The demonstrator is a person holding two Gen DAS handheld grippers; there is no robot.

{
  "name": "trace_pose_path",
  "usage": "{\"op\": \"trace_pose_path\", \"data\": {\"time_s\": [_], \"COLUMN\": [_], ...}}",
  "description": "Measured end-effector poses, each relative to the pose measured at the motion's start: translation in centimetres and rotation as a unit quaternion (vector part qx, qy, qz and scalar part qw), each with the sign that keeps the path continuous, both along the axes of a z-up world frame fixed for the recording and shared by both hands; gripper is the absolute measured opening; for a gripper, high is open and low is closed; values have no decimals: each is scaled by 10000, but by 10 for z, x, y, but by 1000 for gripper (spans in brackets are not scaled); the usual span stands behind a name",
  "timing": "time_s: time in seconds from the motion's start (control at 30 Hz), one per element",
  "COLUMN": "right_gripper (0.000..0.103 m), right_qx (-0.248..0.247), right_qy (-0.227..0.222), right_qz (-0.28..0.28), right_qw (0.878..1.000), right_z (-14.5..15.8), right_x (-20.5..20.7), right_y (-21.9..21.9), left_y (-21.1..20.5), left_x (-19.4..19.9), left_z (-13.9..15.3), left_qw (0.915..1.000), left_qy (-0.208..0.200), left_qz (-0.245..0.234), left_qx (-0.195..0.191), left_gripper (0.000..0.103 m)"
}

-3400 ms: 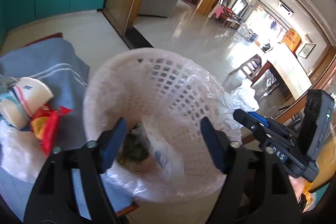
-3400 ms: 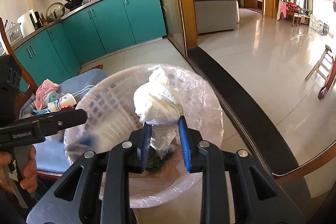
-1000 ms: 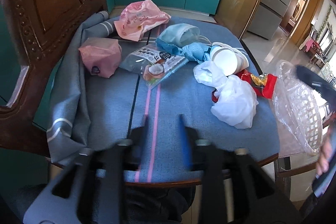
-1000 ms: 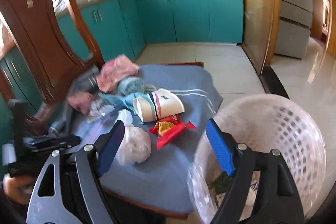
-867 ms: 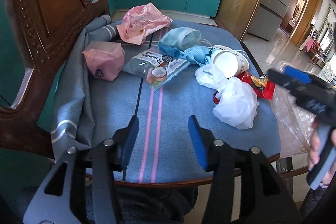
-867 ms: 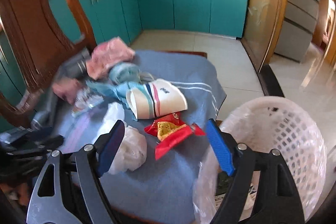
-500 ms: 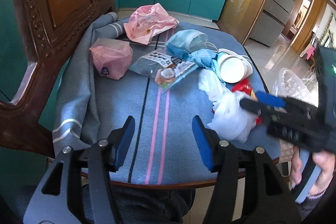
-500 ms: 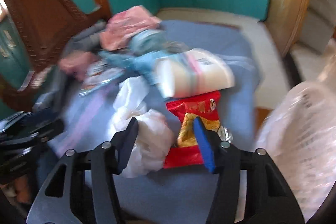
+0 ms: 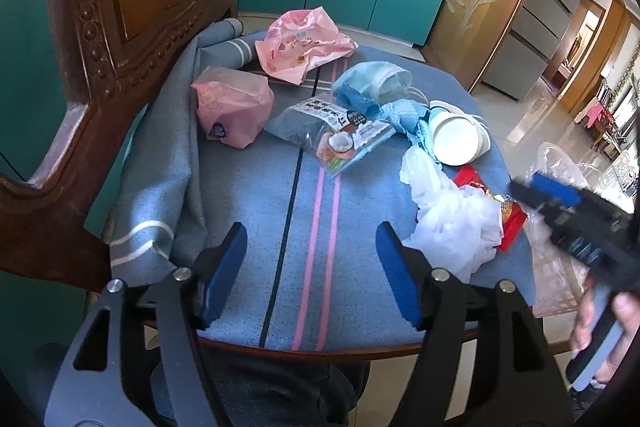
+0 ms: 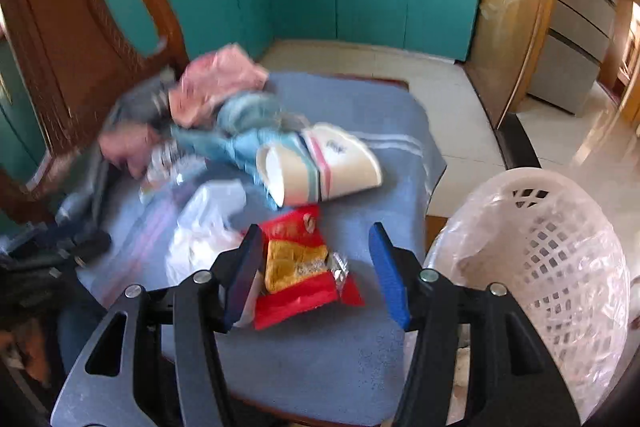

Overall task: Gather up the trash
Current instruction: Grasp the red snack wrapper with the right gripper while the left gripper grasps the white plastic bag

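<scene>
We have swung both tools away from the basket (image 10: 560,267), where a white bag went in seconds ago, and back over the desk (image 9: 256,211). Our right tool (image 10: 316,267) has closed in on the red wrapper (image 10: 296,267); its fingers stand apart, empty, either side of it. Our left tool (image 9: 310,267) hangs apart and empty above bare cloth. One piece is binned; the wrapper looks next, with the cup (image 10: 320,167), white bag (image 9: 456,223), mask (image 9: 372,83) and pink bags (image 9: 304,45) left on the desk.
</scene>
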State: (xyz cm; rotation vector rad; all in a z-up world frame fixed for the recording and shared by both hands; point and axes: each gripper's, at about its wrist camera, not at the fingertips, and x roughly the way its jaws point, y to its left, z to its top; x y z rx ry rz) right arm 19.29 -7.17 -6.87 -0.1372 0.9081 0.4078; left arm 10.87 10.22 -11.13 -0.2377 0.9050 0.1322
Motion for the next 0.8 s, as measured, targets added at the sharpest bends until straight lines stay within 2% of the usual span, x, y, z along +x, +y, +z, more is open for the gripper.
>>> {"op": "trace_pose_path", "data": {"time_s": [0.13,0.3,0.33,0.37,0.43,0.47,0.63,0.73,0.8], "right_gripper": [56,56,48,34,19,16,14,14,14], "right_qx": [-364,-107,-45,-1,84,136,451,552,666], "right_qy": [214,356,379,415,495,496,400,262,174], "right_qz": [359,513,528,552,539,495,276,124,27], "right_qw": [9985,9980,9979,9976,9973,9975,9978,9981,9976], "right_z": [-24,-31,-31,-32,-34,-33,-22,-11,-3], "right_x": [-4,-5,-4,-5,-3,-3,-11,-17,-24], "right_y": [22,36,36,38,36,33,10,-2,-13], "left_y": [5,13,13,14,13,12,1,-12,-24], "left_x": [-4,-6,-6,-6,-7,-6,-2,4,12], "left_z": [4,4,4,4,4,3,-2,-3,-6], "left_qw": [9999,9997,9996,9996,9996,9997,9997,9989,9977], "left_qy": [-69,-87,-89,-90,-96,-94,-54,-82,-40], "left_qz": [77,167,167,167,155,135,-52,-288,-503], "left_qx": [-41,-177,-193,-201,-196,-199,-213,-354,-461], "left_gripper": [70,73,74,75,77,78,81,90,91]}}
